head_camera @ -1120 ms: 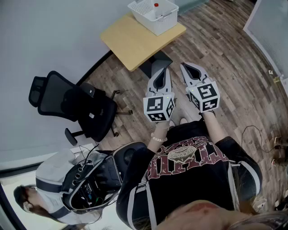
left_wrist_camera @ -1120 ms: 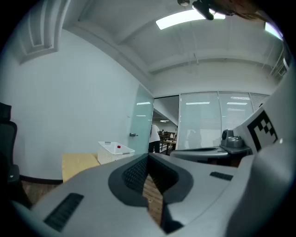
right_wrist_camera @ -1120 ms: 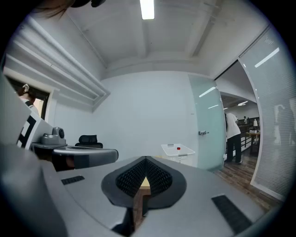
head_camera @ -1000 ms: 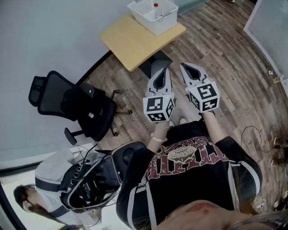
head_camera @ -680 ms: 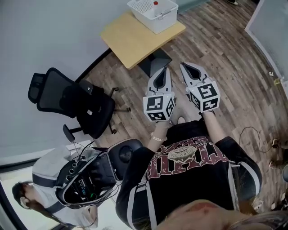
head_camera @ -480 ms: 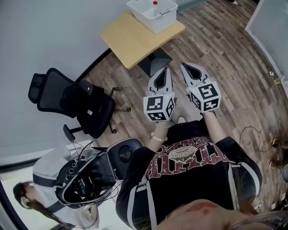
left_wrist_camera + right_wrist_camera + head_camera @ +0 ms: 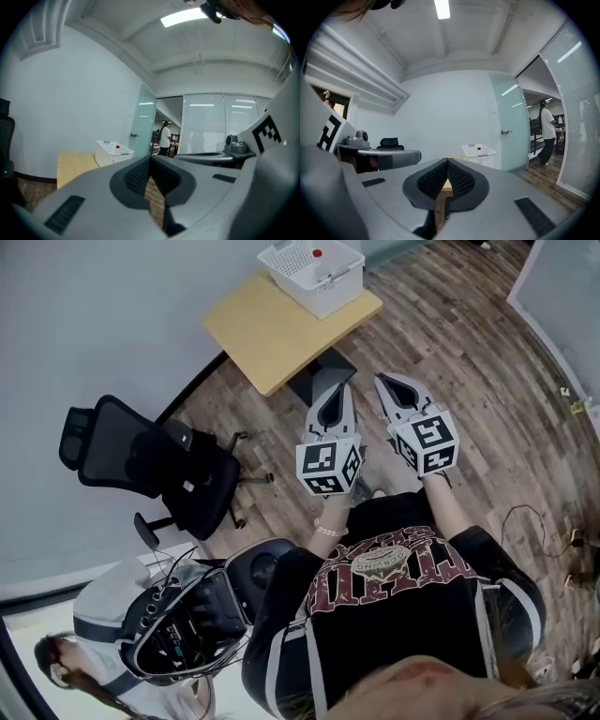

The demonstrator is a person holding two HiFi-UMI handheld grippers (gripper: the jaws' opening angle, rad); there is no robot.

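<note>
the left hand-held gripper (image 7: 330, 390) and right hand-held gripper (image 7: 382, 382) are held side by side at waist height, jaws closed on nothing and aimed at the table (image 7: 272, 334). the white basket (image 7: 330, 298) on its far corner holds a red-capped bottle (image 7: 317, 255), well beyond reach of both.

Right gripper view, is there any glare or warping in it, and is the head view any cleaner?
Right gripper view: strong fisheye inside a black round border, so the glass door bows; the ceiling light blows out to plain white; the right hand-held gripper fills the lower half; the white basket stays readable. Head view: even light, soft shadows, wooden table crisp, lines curved toward the edges.
</note>
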